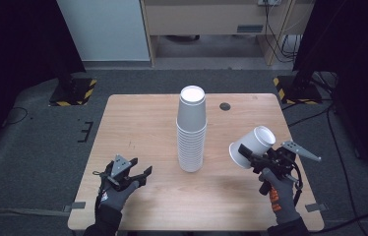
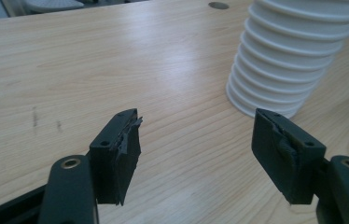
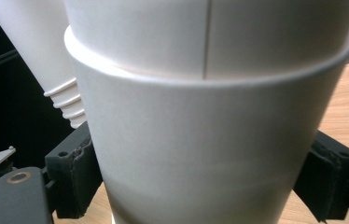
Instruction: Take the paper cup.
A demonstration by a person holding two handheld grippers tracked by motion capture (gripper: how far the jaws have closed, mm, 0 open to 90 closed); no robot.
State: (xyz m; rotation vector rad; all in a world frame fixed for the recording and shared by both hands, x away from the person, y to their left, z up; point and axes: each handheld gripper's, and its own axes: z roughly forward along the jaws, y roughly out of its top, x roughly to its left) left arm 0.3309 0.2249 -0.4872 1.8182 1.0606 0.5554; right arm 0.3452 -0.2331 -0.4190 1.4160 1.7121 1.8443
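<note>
Over the wooden table, tilted white paper cups, nested, rims stepped.

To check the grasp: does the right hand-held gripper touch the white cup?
Touching. In the right gripper view, both jaws of the right hand-held gripper press the cup sides.

Standing on dark carpet: a light wooden table, bearing a tall stack of upturned white cups near its middle.
</note>
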